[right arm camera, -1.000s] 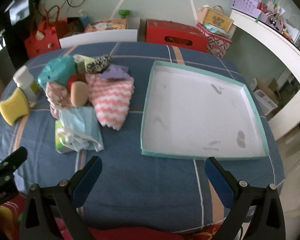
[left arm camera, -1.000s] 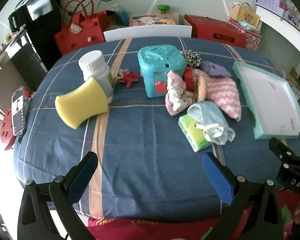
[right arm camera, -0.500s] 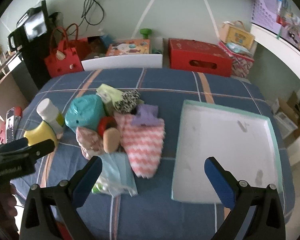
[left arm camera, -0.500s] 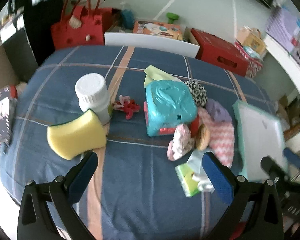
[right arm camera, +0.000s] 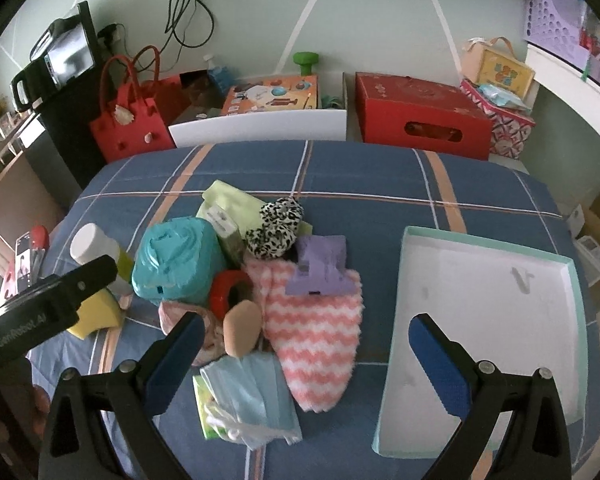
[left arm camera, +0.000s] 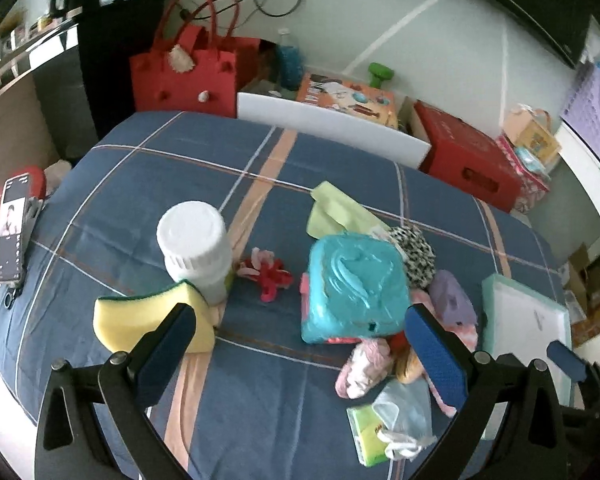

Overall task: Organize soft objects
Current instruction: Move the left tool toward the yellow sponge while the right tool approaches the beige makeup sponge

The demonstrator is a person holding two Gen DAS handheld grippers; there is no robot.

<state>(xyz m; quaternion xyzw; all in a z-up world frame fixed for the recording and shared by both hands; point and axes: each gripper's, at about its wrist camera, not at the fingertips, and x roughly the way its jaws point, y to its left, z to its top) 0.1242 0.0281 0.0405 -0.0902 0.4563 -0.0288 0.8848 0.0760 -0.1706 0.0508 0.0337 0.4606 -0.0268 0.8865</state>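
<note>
Both claws, left claw and right claw, wide open, empty. Yellow foam sponge block: light, squashy; pinch across narrow waist.

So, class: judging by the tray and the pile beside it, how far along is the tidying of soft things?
Done: nothing yet; the white tray lies bare. In hand: nothing; the left gripper and right gripper are both open above the table. Left: everything, including the yellow sponge, pink zigzag cloth, spotted scrunchie and face mask in the pile.
</note>
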